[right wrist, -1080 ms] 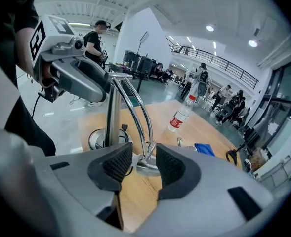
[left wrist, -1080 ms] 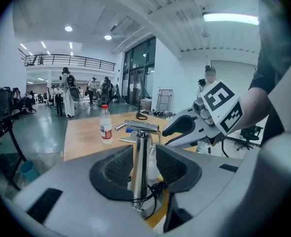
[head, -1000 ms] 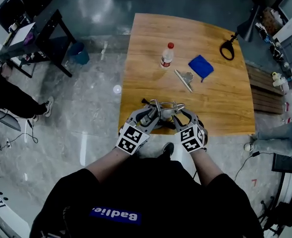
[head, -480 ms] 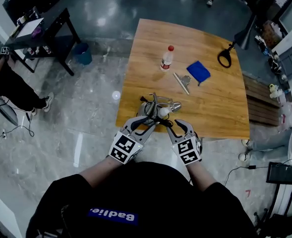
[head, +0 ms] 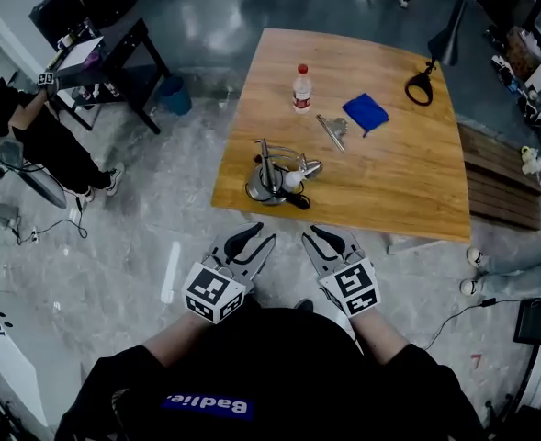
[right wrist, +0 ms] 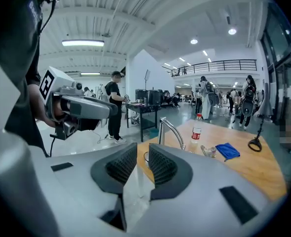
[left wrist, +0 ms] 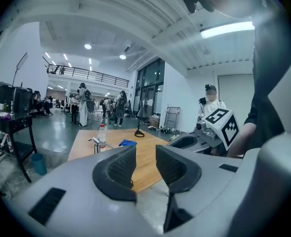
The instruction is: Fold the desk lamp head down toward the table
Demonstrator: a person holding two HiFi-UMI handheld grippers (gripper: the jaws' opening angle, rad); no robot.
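**A:** Which way does the desk lamp (head: 272, 180) lie from the tongs?

**B:** Toward twelve o'clock in the head view, on the table (head: 408, 182) close to its near edge; from the left gripper (head: 252, 235) it sits at about one o'clock, from the right gripper (head: 321, 235) at about eleven; the left looks the nearer; neither touches it, and both hang over the floor (head: 160, 200) short of the table.

**A:** And its long axis?

**B:** Nine to three; the round base and upright post are at the nine o'clock end; the neck arches over toward three, where the lamp head (head: 309, 167) sits low with its bulb close to the wood; I'd judge the fold as good as done.

**A:** The jaws?

**B:** The left gripper's stand wide apart with nothing between the pads; the right gripper's have just been closing, down to a narrow gap, with nothing between them either; both are empty.

**A:** The surface?

**B:** Level pale wood; a bottle (head: 301, 87) stands at twelve o'clock of the lamp and a blue cloth (head: 366, 113) lies at about one; both are well apart from it.

**A:** The room?

**B:** A large hall with a glossy grey floor; there is a black side table (head: 114, 58) at ten o'clock and a person (head: 27, 131) at nine; any further touch on the lamp would mean reaching straight ahead toward twelve.
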